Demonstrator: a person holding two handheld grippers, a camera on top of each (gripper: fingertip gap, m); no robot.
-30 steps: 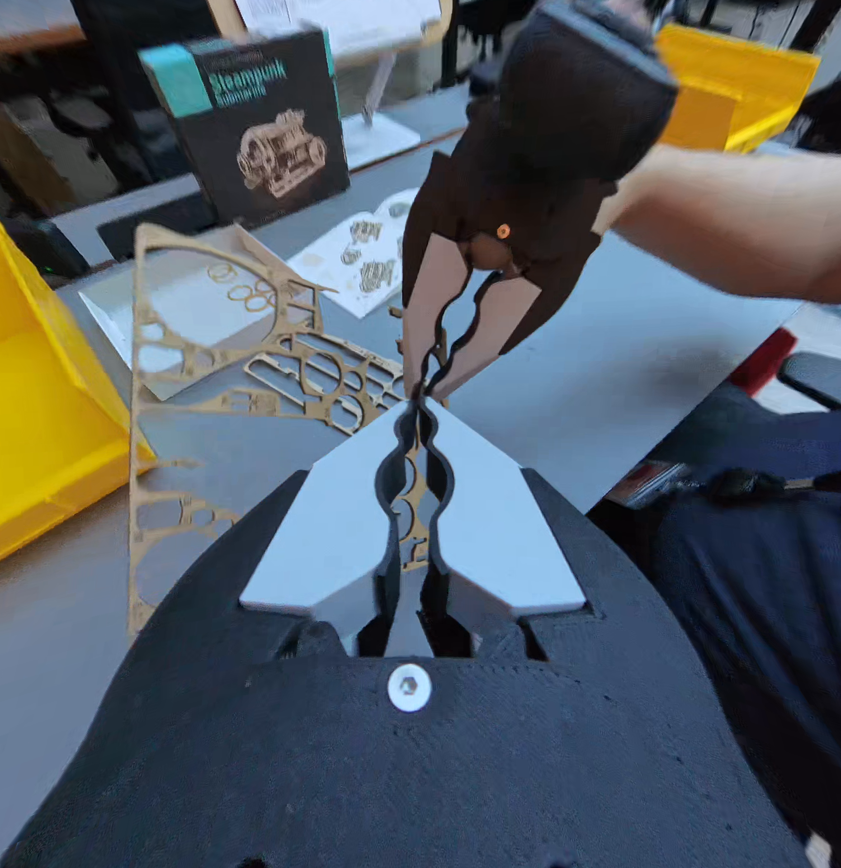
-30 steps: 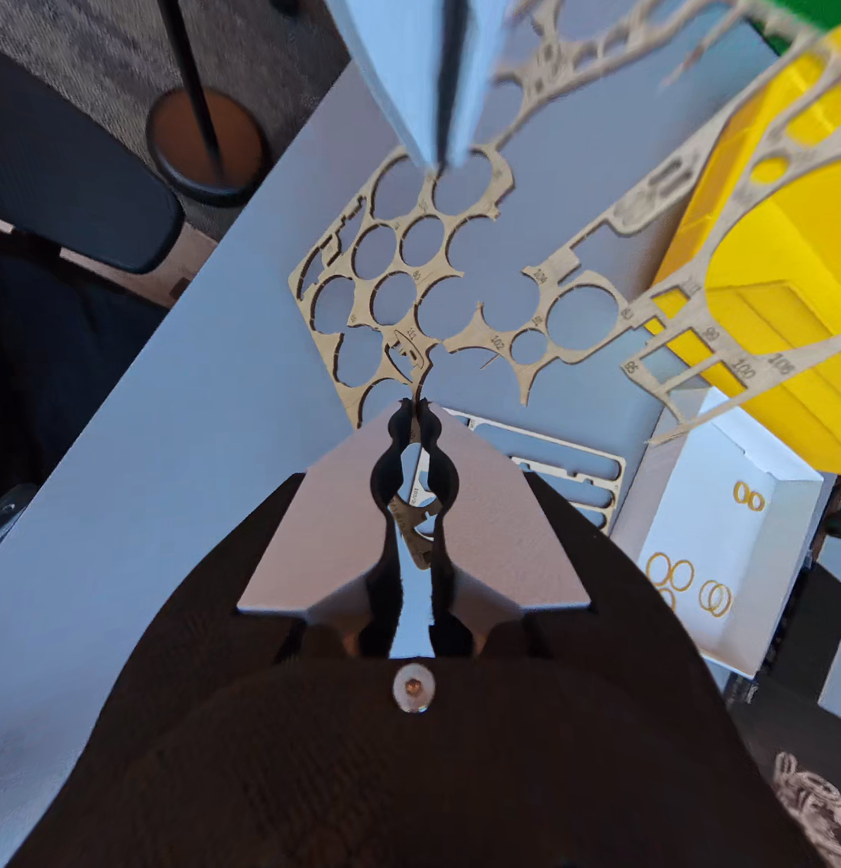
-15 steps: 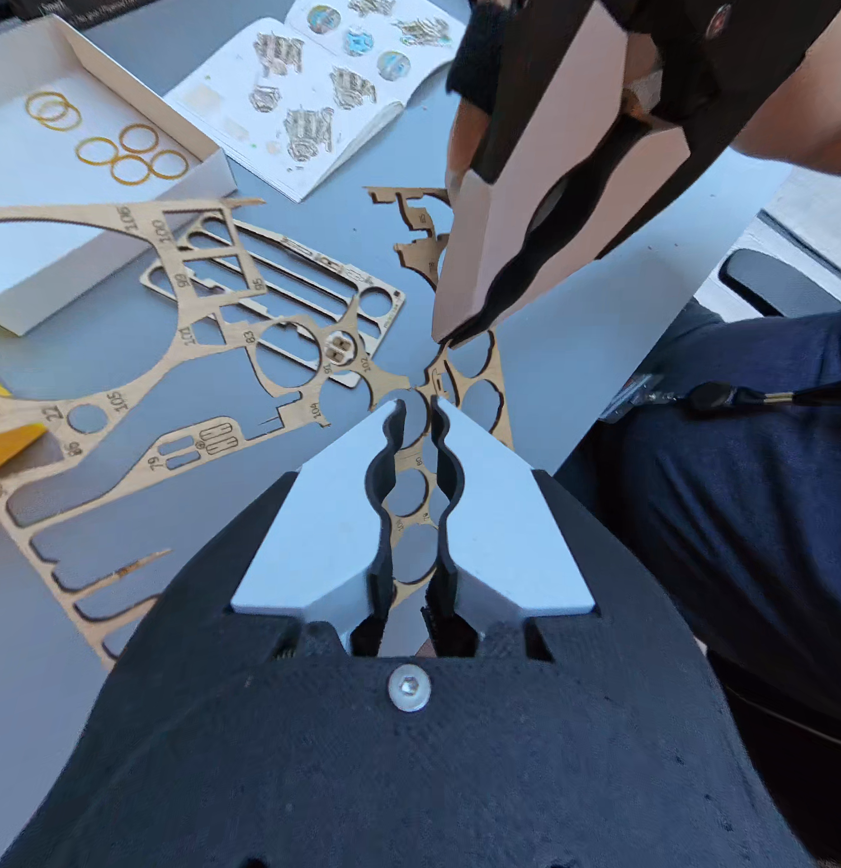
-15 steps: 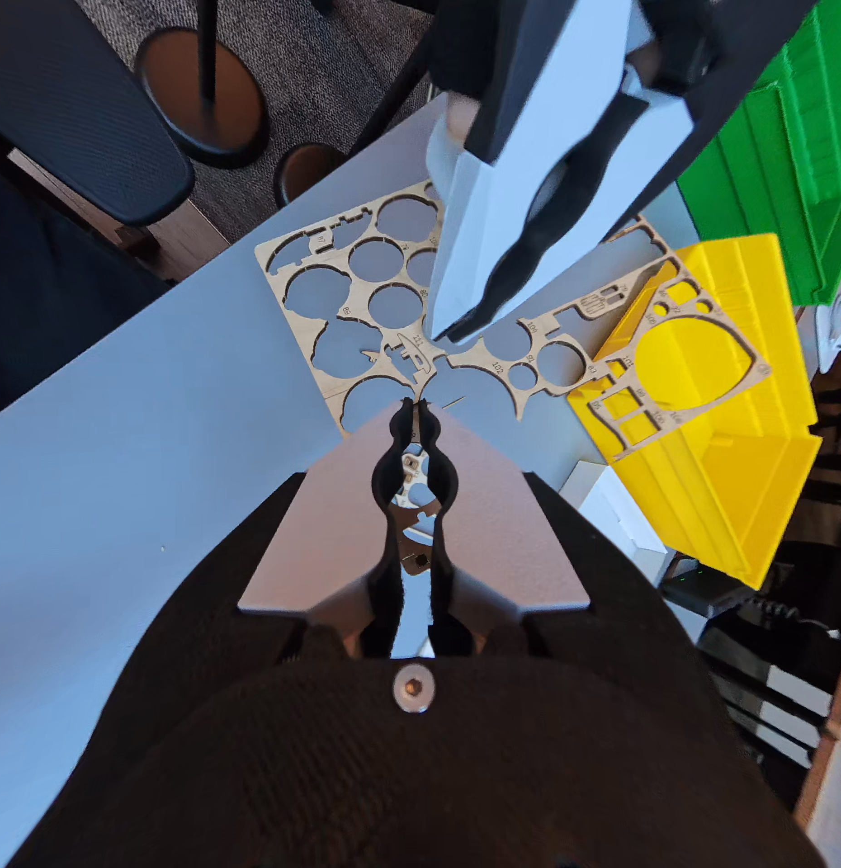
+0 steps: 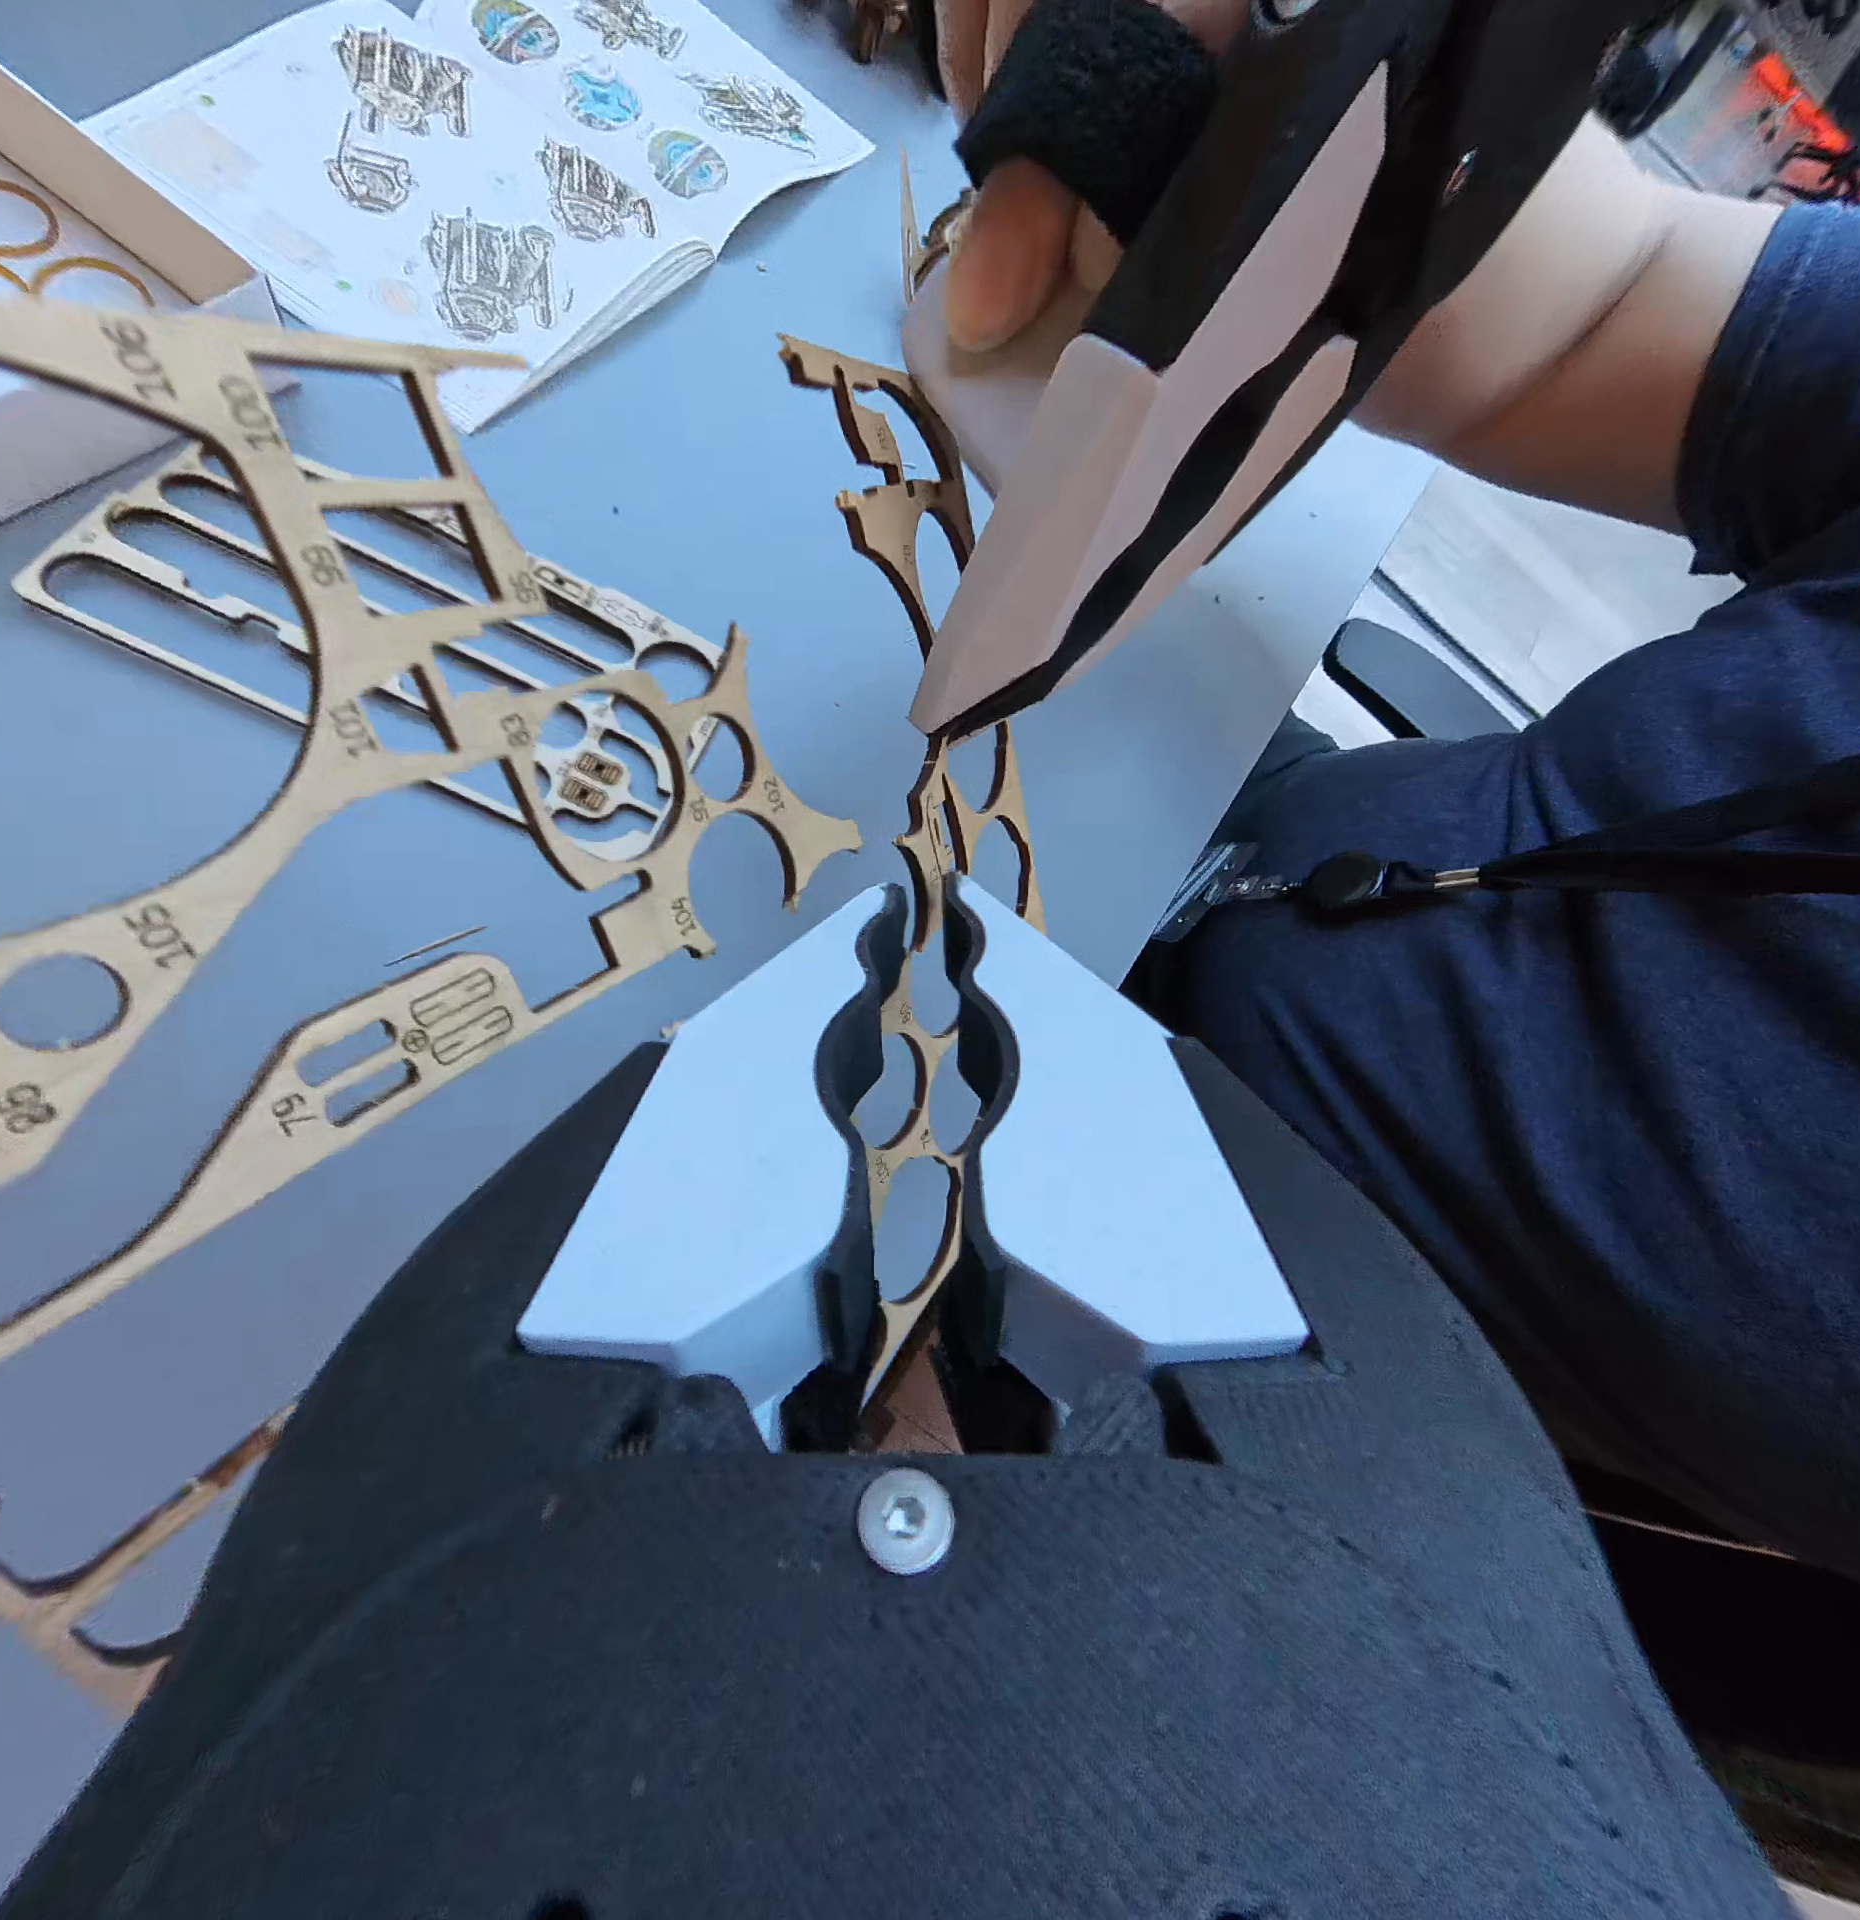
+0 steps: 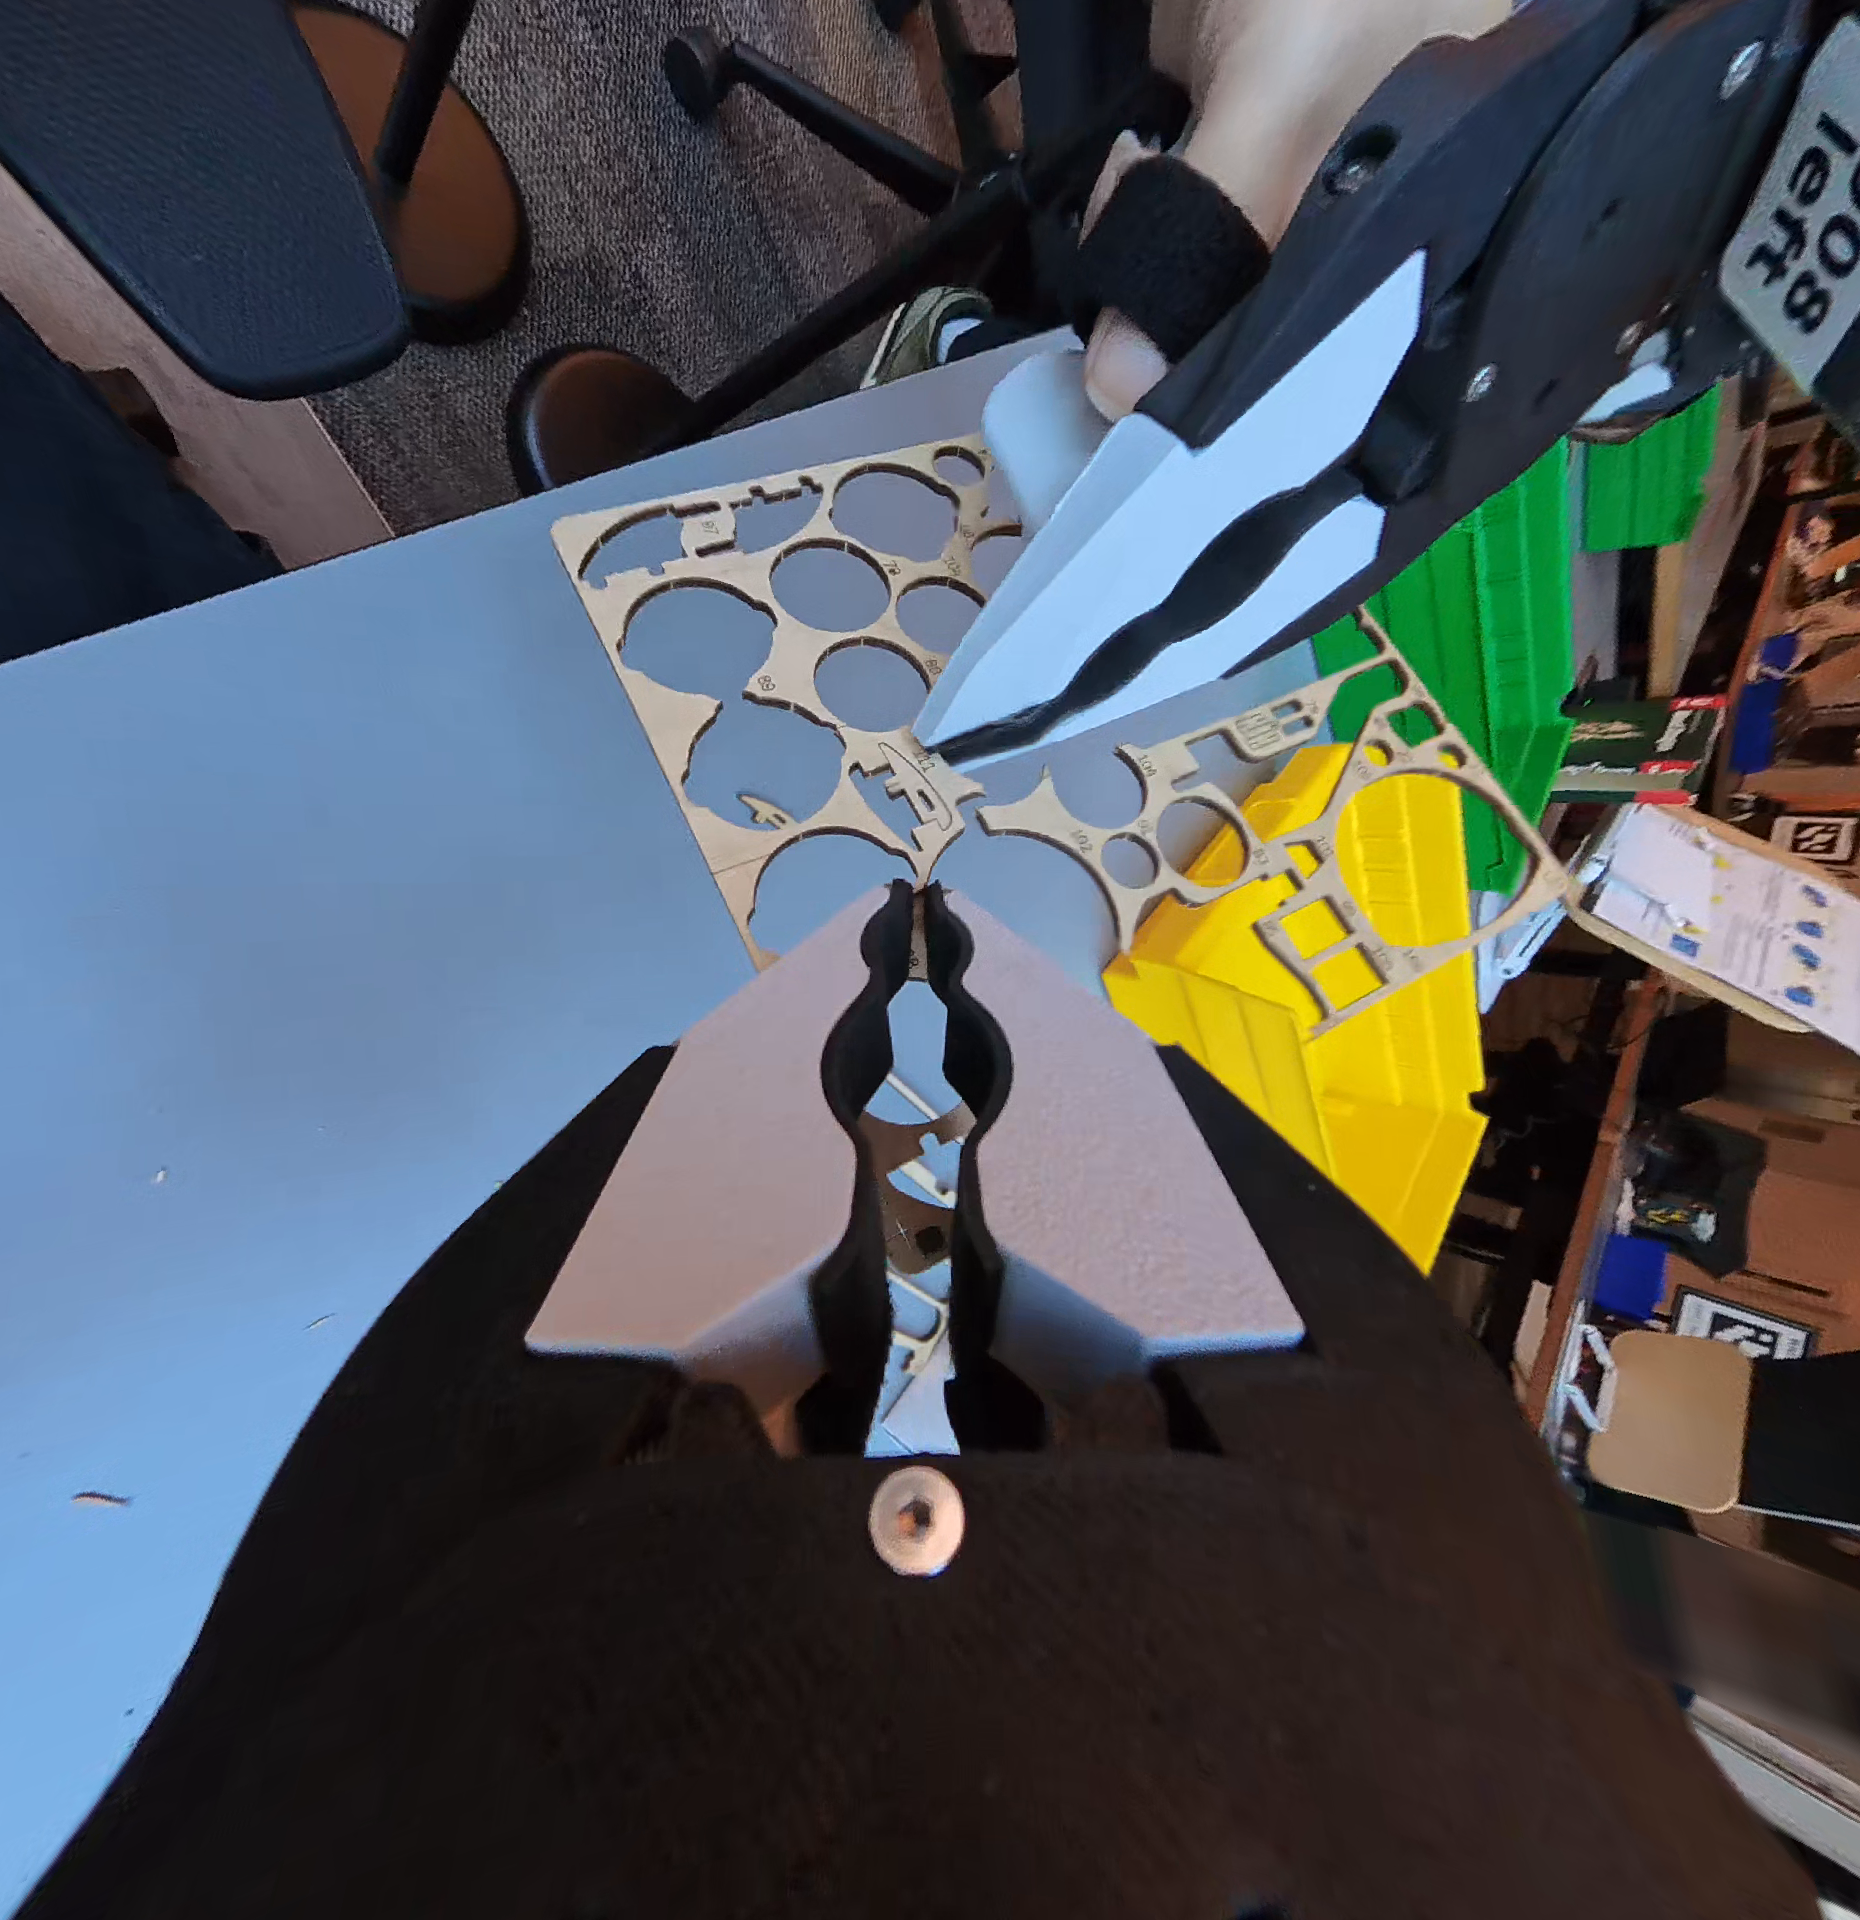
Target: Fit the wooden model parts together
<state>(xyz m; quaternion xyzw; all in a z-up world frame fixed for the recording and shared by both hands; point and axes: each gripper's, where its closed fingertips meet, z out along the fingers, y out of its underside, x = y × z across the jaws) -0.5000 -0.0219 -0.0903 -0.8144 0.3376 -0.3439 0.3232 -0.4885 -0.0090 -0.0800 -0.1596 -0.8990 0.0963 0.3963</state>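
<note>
A thin wooden sheet (image 6: 760,691) with round cut-outs hangs over the grey table (image 6: 282,935). My right gripper (image 6: 913,894), with pinkish fingers, is shut on its near corner, where a thin sliver of wood shows between the tips. My left gripper (image 5: 923,904), with pale fingers, stands slightly open, and the sheet (image 5: 872,442) runs edge-on through the narrow gap. In the right wrist view the left gripper (image 6: 931,743) comes from the upper right, tips beside a small cut part (image 6: 921,774). In the left wrist view the right gripper (image 5: 931,727) touches the sheet just ahead.
A second frame sheet (image 5: 157,935) spreads left and reaches over the yellow bin (image 6: 1352,1122). A slotted sheet (image 5: 219,613), an open booklet (image 5: 490,187) and a white box (image 5: 32,436) lie beyond. The person's leg (image 5: 1528,1143) is at the table edge. Green bins (image 6: 1477,603) stand behind. The tips of both grippers are at nearly the same place.
One second ago my left jaws were clamped on the raised sheet; now they stand slightly apart. Both cameras have tilted downward, and the grippers now meet at an angle.
</note>
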